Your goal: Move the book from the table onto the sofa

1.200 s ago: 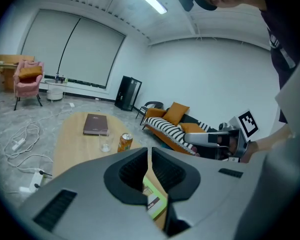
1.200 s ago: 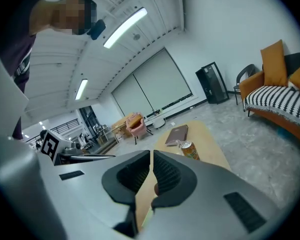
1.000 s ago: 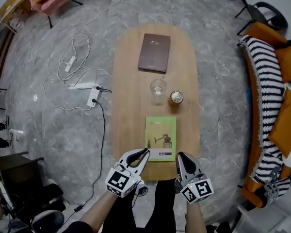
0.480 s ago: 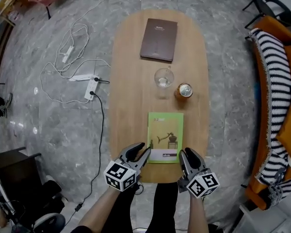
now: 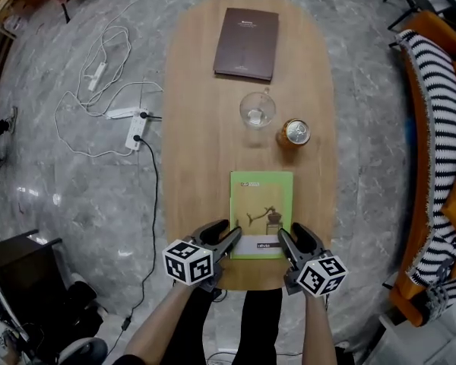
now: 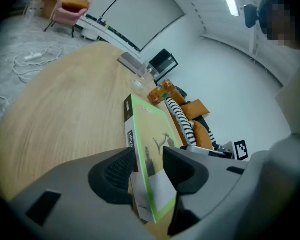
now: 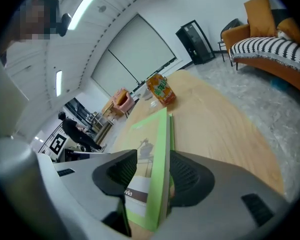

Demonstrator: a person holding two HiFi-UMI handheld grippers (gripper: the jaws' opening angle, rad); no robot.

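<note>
While just opened, both grippers' fingers point(image 6: 112, 176) point(image 7: 190, 176) astride book point(image 5: 261, 204)

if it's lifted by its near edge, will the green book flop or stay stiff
The green book looks thin, so probably light and may sag. Lying flat on the table, it should slide rather than roll or tip.

Grey left tool point(image 5: 225, 233), grey right tool point(image 5: 292, 236), black ribbed pads point(image 6: 115, 171), black-and-white marker cubes point(image 5: 188, 262), dark trousers point(image 5: 258, 318)

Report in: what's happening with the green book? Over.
Just opened: left tongs, right tongs, astride green book's near edge, no squeeze. Book flat on table. Beyond it glass, can: not blocking.
</note>
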